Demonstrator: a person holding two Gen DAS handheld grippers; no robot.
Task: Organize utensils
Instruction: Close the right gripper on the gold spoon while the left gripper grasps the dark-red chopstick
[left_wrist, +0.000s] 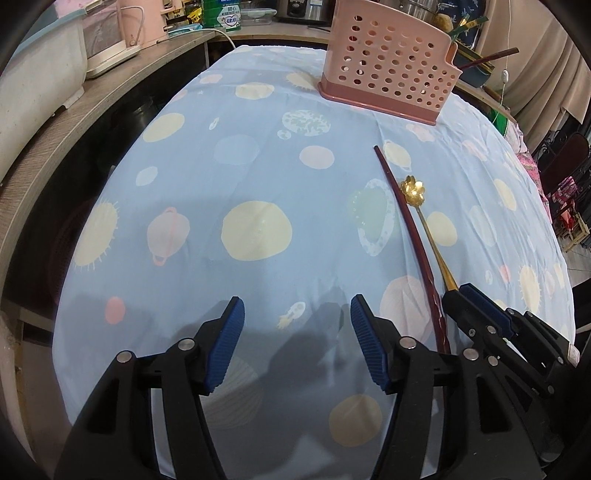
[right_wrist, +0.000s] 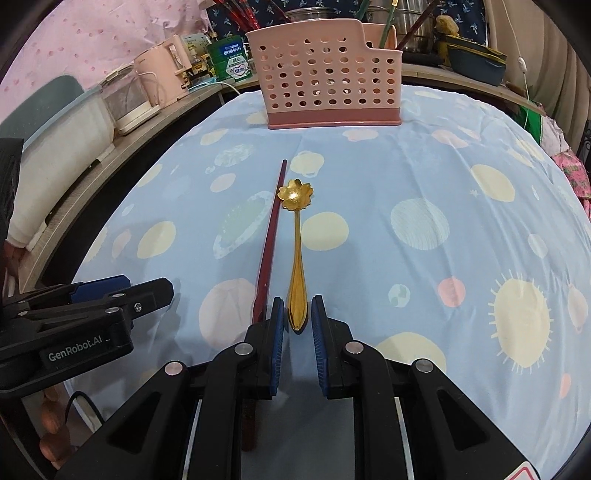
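A gold spoon (right_wrist: 295, 258) with a flower-shaped bowl lies on the blue planet-print tablecloth (right_wrist: 424, 192), next to a dark red chopstick (right_wrist: 271, 229). My right gripper (right_wrist: 297, 317) is low over the cloth with its jaws partly open on either side of the spoon's handle end, not gripping it. The spoon (left_wrist: 424, 218) and chopstick (left_wrist: 404, 214) also show in the left wrist view, where the right gripper (left_wrist: 456, 291) sits at the handle end. My left gripper (left_wrist: 295, 314) is open and empty, left of the utensils. A pink perforated utensil holder (right_wrist: 328, 81) stands at the table's far edge.
A wooden counter (left_wrist: 110, 85) runs along the left and back with a pink kettle (right_wrist: 166, 66), white appliances, cans and pots. Chopsticks stick out of containers behind the holder (left_wrist: 388, 66). A power cord hangs at the far right.
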